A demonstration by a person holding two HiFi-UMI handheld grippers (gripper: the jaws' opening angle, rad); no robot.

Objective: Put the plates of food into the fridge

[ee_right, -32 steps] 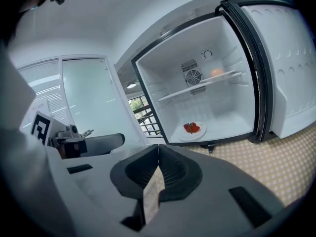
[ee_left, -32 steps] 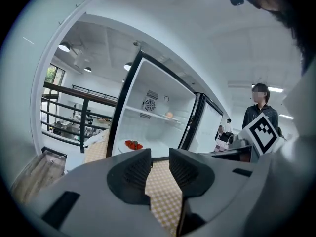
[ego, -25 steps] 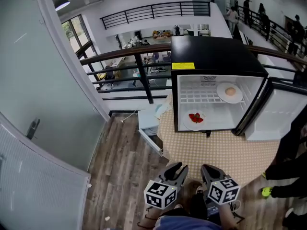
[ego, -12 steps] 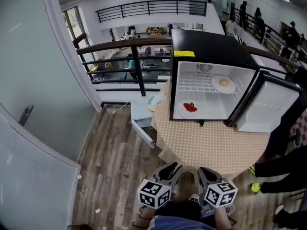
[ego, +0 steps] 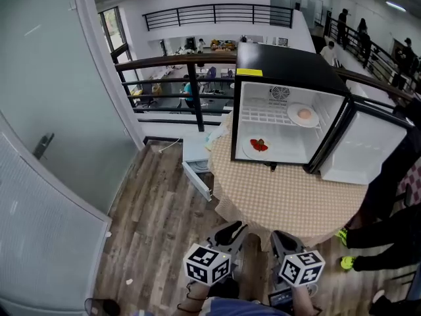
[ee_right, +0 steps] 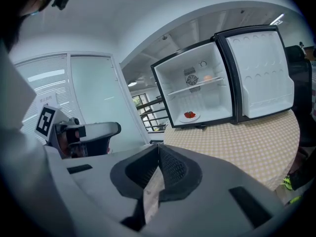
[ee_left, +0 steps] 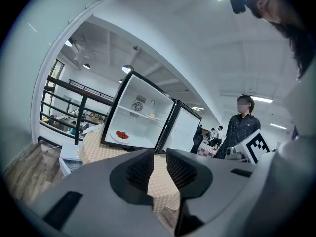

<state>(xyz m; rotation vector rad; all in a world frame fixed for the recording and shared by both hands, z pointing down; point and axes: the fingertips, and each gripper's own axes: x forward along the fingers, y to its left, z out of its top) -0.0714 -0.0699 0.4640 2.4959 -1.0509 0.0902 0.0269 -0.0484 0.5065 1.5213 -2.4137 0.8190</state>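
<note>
A black mini fridge (ego: 283,64) stands on the round checked table (ego: 289,199) with its door (ego: 365,153) swung open to the right. Inside, a plate of red food (ego: 258,146) lies on the floor and a plate with a pale orange item (ego: 303,114) rests on the wire shelf. Both grippers hang low, short of the table's near edge and far from the fridge. My left gripper (ego: 234,228) (ee_left: 160,157) shows a narrow gap with nothing in it. The jaws of my right gripper (ego: 280,236) (ee_right: 158,147) meet at the tips, empty. Both plates also show from the grippers: the red-food plate (ee_left: 121,136) (ee_right: 189,115).
A dark railing (ego: 177,64) runs behind the table, a glass wall (ego: 59,130) stands at the left. A white open box (ego: 197,166) lies on the wood floor by the table's left side. A person (ego: 395,196) in dark clothes stands at the right by the fridge door.
The view has drawn back from the table, so the fridge looks smaller and farther. Both grippers sit lower in the picture. The plates have stayed in place.
</note>
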